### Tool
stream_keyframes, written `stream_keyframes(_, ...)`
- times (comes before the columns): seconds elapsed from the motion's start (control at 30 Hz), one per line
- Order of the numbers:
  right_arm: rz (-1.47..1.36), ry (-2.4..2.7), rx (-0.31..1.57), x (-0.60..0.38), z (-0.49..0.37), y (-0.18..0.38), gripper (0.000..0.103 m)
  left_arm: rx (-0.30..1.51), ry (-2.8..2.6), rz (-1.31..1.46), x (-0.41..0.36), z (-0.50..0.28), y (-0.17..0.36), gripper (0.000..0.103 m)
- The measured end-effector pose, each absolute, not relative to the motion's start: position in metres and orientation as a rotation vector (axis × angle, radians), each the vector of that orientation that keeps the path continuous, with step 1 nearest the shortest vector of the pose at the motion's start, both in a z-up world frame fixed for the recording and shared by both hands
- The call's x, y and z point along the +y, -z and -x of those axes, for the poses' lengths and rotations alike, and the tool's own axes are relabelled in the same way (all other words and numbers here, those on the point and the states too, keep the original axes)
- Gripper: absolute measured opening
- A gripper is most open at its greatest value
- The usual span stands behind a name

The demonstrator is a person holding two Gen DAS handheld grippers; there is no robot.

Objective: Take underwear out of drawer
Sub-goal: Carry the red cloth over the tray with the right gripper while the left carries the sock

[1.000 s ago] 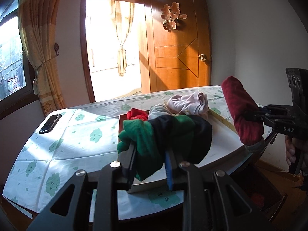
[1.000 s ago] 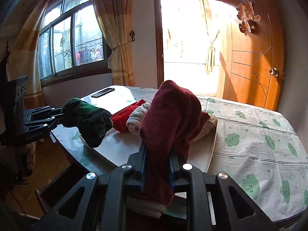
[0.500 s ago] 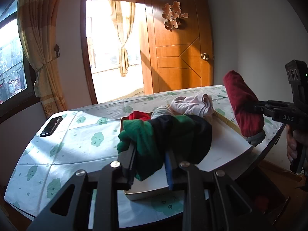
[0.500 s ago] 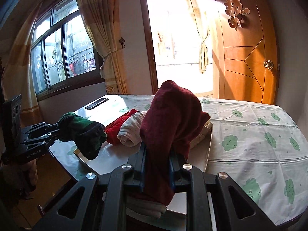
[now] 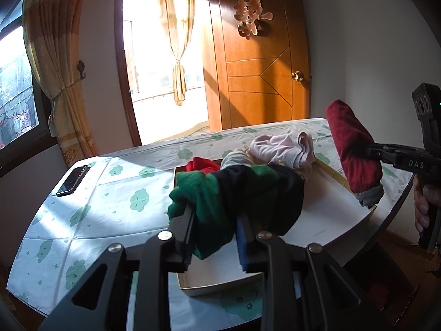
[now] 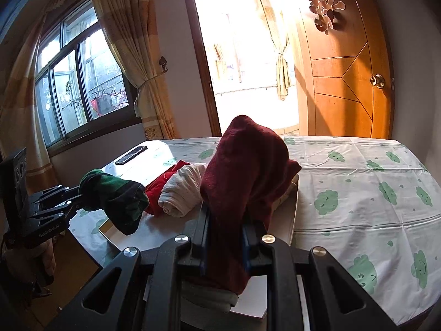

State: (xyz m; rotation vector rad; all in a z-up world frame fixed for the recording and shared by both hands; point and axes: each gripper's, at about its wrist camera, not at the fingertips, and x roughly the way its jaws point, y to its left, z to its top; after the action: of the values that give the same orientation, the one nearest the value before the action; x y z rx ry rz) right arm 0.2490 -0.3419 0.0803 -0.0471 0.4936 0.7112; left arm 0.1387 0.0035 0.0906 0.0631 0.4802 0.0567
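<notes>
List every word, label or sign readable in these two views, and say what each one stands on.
"DAS" – white letters on the arm of the right claw, seen from the left wrist.
"GenRobot.AI" – small print on the body of the left claw, seen from the right wrist; only just legible.
Double-happiness character (囍) – cut-out ornament on the wooden door.
Phone screen: nothing readable.

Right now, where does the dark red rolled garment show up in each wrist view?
Left wrist view: the dark red rolled garment is at the right edge, held up over the white drawer by the right gripper.
Right wrist view: it fills the centre foreground, clamped between that gripper's fingers.
Shared landmark: the black phone on the cloud-print tablecloth.
</notes>
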Motion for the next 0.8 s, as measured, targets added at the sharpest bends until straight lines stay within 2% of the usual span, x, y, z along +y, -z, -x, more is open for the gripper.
stream_keyframes(0.23,0.014,-0.691,0.525,-0.344,-0.262,-0.074,0.020,0.522,-0.059,-0.054,0.008,-0.154,-0.083,0.023)
stream_keyframes(0.8,-0.041,-0.681,0.756,-0.335,-0.296,-0.032,0.021,0.690,-0.048,-0.004,0.017,-0.177,-0.047,0.023)
